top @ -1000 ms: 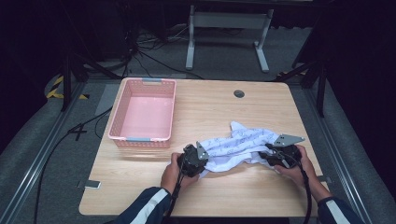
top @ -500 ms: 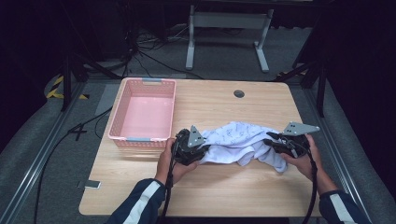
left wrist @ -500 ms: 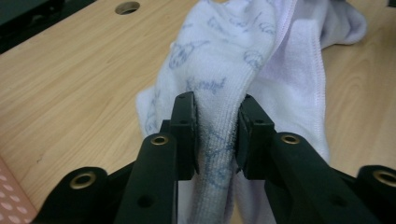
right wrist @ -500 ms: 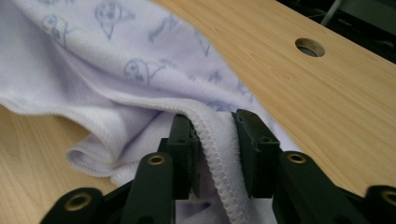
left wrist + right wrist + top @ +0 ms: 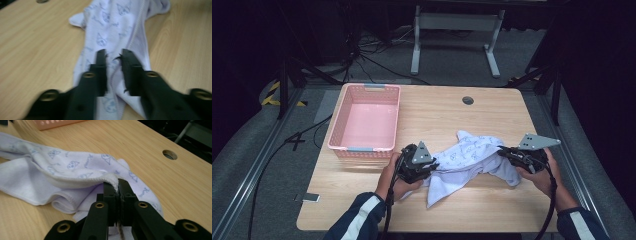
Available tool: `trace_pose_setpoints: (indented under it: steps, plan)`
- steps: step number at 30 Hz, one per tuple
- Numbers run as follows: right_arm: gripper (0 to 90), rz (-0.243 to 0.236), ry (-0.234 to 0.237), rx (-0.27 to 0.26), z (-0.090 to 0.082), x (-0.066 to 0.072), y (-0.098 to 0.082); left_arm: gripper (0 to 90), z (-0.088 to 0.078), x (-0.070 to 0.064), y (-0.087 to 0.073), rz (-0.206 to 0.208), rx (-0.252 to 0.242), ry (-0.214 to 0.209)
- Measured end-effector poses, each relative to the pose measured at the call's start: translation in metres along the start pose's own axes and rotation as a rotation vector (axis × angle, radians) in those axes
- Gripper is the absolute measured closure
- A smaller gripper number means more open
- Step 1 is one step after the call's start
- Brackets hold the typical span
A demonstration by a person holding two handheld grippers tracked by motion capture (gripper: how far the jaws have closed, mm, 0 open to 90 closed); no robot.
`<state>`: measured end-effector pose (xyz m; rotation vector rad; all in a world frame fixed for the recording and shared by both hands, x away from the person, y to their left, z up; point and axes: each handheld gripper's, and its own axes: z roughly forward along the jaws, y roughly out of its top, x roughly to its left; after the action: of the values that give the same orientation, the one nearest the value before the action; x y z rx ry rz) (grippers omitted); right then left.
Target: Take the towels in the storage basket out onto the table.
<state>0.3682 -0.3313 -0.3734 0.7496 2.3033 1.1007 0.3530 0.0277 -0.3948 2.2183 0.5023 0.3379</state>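
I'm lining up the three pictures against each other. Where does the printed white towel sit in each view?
High view: towel lies on the table's near half, stretched between both grippers.
Left gripper view: towel runs up the centre from the jaws.
Right gripper view: towel spreads left, its hem pinched.
Shared landmark: the table's round hole.

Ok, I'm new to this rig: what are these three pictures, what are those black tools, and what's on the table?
No robot here: a person holds a two-jaw tool in each hand. The high view looks down on the table from above the person's side. The other two come from cameras riding on the tools, looking along their black jaws. On the table lie an empty pink basket and a white cloth with a blue print. The right gripper is shut on a hemmed edge of the cloth. The left gripper sits over the cloth's other end with its jaws a little apart; that view is blurred, so I cannot tell if it grips.
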Motion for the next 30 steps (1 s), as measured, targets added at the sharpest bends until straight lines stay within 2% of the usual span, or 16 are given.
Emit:
trace_pose_setpoints:
  steps: [2,4,8,10,11,14,15,17,18,20,21,23,24,28,29,30]
  plan:
    - [86.6,-0.002,0.003,-0.014,-0.006,0.003,0.001,52.2,0.008,-0.005,-0.005,0.001,0.049,0.027]
    - [86.6,0.003,0.015,-0.027,-0.013,0.005,0.002,42.9,0.02,-0.004,-0.014,-0.02,0.091,0.032]
    - [86.6,-0.007,0.02,-0.051,-0.022,0.008,0.003,38.0,0.04,0.005,-0.029,-0.045,0.187,0.078]
    - [86.6,-0.006,0.018,-0.061,-0.026,0.009,0.003,39.1,0.046,0.009,-0.033,-0.059,0.211,0.062]
    - [86.6,-0.007,0.019,-0.066,-0.027,0.009,0.003,44.4,0.047,0.011,-0.034,-0.043,0.232,0.044]
    - [86.6,-0.009,0.018,-0.064,-0.027,0.009,0.003,69.6,0.047,0.011,-0.033,-0.028,0.234,0.046]
    - [86.6,-0.01,0.017,-0.062,-0.026,0.01,0.003,76.4,0.042,0.011,-0.03,-0.008,0.213,0.061]
    - [86.6,-0.015,0.014,-0.066,-0.027,0.01,0.003,81.9,0.03,0.014,-0.026,-0.005,0.172,0.073]
    - [86.6,-0.015,0.014,-0.066,-0.027,0.01,0.003,83.3,0.03,0.014,-0.026,-0.005,0.172,0.073]
    - [86.6,-0.006,0.013,-0.09,-0.033,0.009,0.004,83.8,0.008,0.019,-0.017,-0.02,0.094,0.079]
    - [86.6,-0.006,0.013,-0.09,-0.033,0.009,0.004,83.8,0.008,0.019,-0.017,-0.02,0.094,0.079]
    - [86.7,0.0,0.013,-0.115,-0.042,0.009,0.006,83.9,-0.015,0.018,-0.006,-0.008,0.038,0.082]
    - [86.7,0.0,0.013,-0.115,-0.042,0.009,0.006,83.8,-0.015,0.018,-0.006,-0.008,0.038,0.082]
    - [86.6,-0.013,0.051,-0.145,-0.063,0.014,0.004,83.8,-0.042,0.008,0.007,0.002,-0.036,0.031]
    - [86.6,-0.024,0.067,-0.145,-0.068,0.016,0.003,83.7,-0.049,-0.004,0.009,0.037,-0.042,-0.008]
    - [86.6,-0.036,0.07,-0.136,-0.072,0.018,0.0,83.6,-0.051,-0.009,0.009,0.049,-0.045,-0.028]
